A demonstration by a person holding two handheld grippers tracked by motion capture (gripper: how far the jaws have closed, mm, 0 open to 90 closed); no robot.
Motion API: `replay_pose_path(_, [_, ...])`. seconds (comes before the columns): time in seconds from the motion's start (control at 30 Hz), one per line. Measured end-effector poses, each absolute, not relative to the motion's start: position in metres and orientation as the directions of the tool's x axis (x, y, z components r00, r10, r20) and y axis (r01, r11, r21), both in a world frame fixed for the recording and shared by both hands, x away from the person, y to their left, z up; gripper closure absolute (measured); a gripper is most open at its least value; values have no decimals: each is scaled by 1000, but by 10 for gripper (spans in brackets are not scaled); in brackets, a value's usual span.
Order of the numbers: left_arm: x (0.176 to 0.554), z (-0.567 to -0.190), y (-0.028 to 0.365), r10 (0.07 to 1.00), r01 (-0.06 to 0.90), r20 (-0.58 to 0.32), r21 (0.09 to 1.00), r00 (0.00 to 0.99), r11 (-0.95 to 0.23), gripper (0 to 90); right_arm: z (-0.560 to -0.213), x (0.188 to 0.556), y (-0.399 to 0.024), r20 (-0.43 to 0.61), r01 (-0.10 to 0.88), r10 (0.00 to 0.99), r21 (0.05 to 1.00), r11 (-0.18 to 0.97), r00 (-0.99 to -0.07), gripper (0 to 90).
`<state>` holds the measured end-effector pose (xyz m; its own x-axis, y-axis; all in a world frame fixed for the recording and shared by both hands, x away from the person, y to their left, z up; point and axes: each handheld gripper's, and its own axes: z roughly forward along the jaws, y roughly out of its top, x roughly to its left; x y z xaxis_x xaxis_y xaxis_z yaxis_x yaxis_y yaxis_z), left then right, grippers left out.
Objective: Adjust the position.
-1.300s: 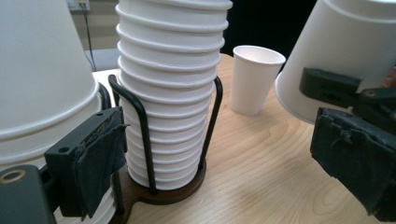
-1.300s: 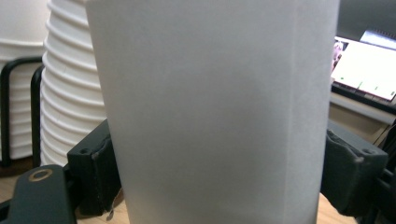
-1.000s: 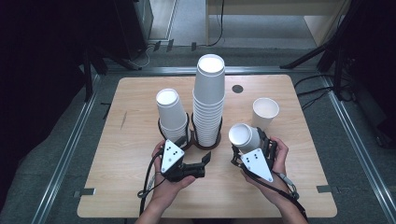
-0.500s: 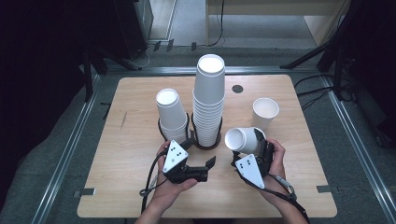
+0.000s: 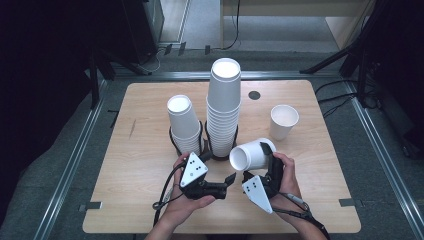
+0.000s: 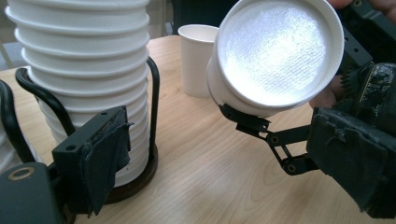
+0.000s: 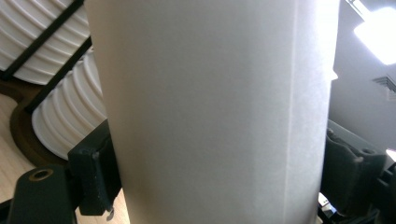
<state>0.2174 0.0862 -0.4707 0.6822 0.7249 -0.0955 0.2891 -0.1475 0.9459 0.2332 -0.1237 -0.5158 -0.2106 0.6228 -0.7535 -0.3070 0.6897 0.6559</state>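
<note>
Lying on its side in the air just right of the tall cup stack point(image 5: 223, 112), the paper cup point(image 5: 251, 155) is clamped across its wall by the right gripper point(image 5: 266, 162), pads pressing both sides. Its long axis runs level, its white base facing the left gripper point(image 5: 231, 179), whose jaws have just been closing yet stand apart with nothing between them. A shorter stack point(image 5: 183, 125) stands left of the tall one, a single upright cup point(image 5: 283, 121) right, all on the pale wooden table point(image 5: 140, 165) over grey floor.
</note>
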Motion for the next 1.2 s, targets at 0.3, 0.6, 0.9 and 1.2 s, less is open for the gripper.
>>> replay_pose_path(0.3, [215, -472, 81, 702, 285, -81, 942, 708, -179, 65, -519, 228, -118, -771, -343, 593, 636, 691, -235, 147])
replay_pose_path(0.6, [213, -473, 76, 685, 272, -61, 940, 726, -204, 83, -522, 223, -111, -780, -375, 568, 625, 684, -264, 147])
replay_pose_path(0.9, [211, -472, 74, 678, 259, -47, 942, 734, -214, 130, -525, 220, -107, -780, -392, 550, 626, 674, -298, 147])
replay_pose_path(1.2, [210, -472, 72, 673, 265, -47, 938, 738, -224, 138, -526, 217, -106, -782, -415, 531, 623, 663, -325, 146])
